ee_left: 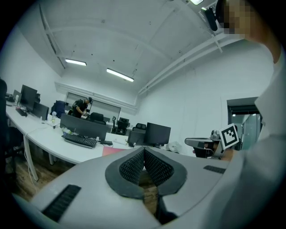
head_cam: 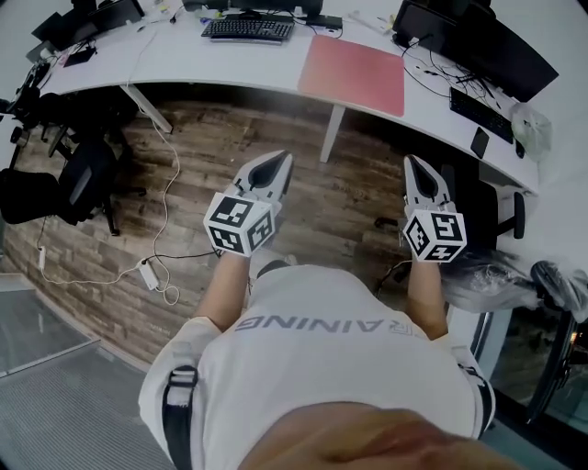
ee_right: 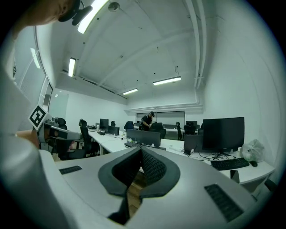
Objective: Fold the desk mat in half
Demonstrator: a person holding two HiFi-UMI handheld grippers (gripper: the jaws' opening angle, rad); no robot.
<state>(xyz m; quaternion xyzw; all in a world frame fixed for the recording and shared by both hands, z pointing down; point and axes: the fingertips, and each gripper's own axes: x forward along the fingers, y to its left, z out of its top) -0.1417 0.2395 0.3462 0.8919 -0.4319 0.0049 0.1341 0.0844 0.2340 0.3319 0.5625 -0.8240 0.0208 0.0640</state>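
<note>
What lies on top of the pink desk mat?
Nothing shows on the desk mat; it lies flat and bare on the white desk, near the keyboard. Whatever is beneath it is covered.

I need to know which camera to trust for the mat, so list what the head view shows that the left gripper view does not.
Head view only: the whole pink desk mat, lying flat and unfolded, and the power strip. Left gripper view only: the ceiling lights and a distant person standing. Both: the white desk, the keyboard and the left gripper, its jaws together with nothing between them.
</note>
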